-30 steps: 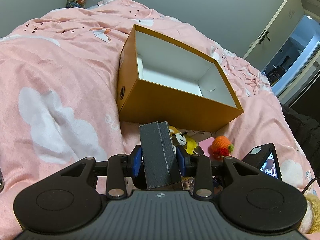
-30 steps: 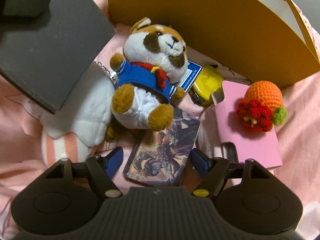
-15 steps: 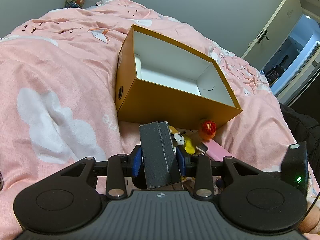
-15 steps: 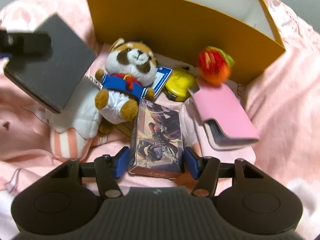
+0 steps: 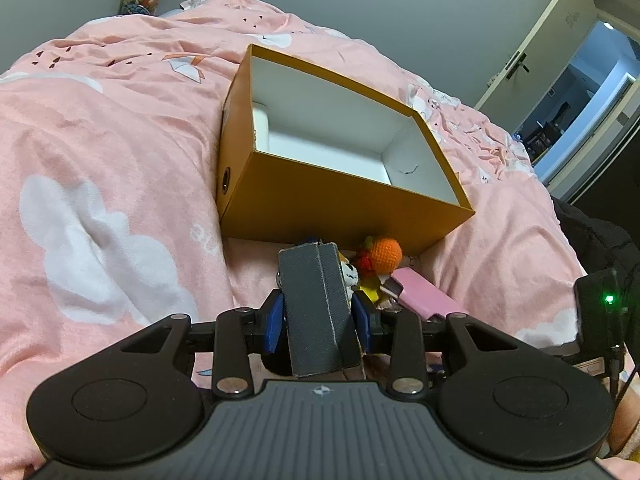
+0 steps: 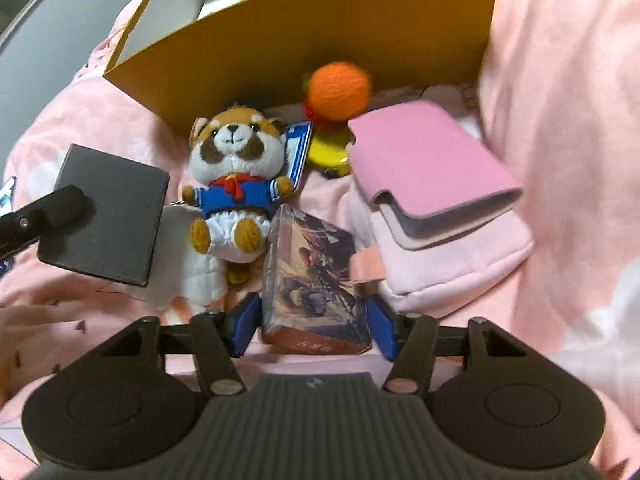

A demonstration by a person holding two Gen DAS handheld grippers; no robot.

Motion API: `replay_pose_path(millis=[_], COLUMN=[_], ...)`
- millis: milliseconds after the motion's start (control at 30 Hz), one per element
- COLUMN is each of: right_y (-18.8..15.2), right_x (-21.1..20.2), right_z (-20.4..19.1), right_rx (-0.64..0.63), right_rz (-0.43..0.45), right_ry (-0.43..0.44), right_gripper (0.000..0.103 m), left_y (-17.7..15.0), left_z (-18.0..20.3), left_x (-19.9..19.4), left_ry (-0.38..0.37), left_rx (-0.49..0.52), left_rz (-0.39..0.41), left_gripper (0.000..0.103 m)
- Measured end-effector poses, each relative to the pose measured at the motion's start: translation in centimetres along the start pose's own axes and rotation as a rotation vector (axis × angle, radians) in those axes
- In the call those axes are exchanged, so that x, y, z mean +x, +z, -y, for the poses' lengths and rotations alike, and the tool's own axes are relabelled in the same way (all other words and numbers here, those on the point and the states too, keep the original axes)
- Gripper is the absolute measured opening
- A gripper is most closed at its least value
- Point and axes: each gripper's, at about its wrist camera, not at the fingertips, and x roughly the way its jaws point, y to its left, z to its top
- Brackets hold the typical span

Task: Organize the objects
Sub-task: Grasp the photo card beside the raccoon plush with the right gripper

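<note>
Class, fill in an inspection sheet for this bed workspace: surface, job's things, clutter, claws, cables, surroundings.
Surface: pink cloud-print duvet, rumpled.
Job's things: open orange cardboard box, one white item inside; red panda plush toy, orange crocheted ball and pink wallet lie before it.
Clutter: nothing seen.
Claws: left claw shut on dark grey flat box; right claw around illustrated card box.
Cables: nothing seen.
Surroundings: grey wall, open door.

The orange box [image 5: 344, 204] stood open-topped, its white interior unobstructed. Its near wall was crowded by a plush raccoon [image 6: 236, 176], crocheted orange [image 6: 340, 86] and pink case [image 6: 428, 160]. Open bedspread [image 5: 100, 168] lay left.
</note>
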Motion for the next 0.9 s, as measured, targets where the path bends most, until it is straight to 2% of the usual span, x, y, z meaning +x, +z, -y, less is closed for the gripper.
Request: replay_pose_path(millis=[67, 200, 300, 567, 733, 900], right_y=[0.0, -0.2, 0.4, 2.7, 3.9, 3.5], right_x=[-0.5, -1.2, -1.2, 1.4, 1.9, 0.3], right_z=[-0.5, -2.3, -0.7, -2.8, -2.6, -1.8], right_rx=[-0.043, -0.132, -0.17, -0.37, -0.399, -0.376], right_rz=[0.022, 0.05, 0.038, -0.044, -0.113, -0.081], right_ry=[-0.04, -0.119, -0.127, -0.148, -0.111, -0.077], right_gripper=[0.048, 0.03, 0.029, 0.03, 0.026, 0.024], left_y=[0.0, -0.1, -0.1, 0.0, 0.1, 0.3], left_z=[0.1, 0.4, 0.4, 0.3, 0.2, 0.7], left_x=[0.1, 0.3, 0.4, 0.4, 0.5, 0.4], left_ry=[-0.006, -0.015, -0.014, -0.009, -0.014, -0.018], left_rx=[0.005, 0.015, 0.01, 0.014, 0.006, 0.028], left_rz=[-0.004, -0.014, -0.017, -0.024, -0.032, -0.035], left_gripper=[0.041, 0.041, 0.041, 0.041, 0.041, 0.041])
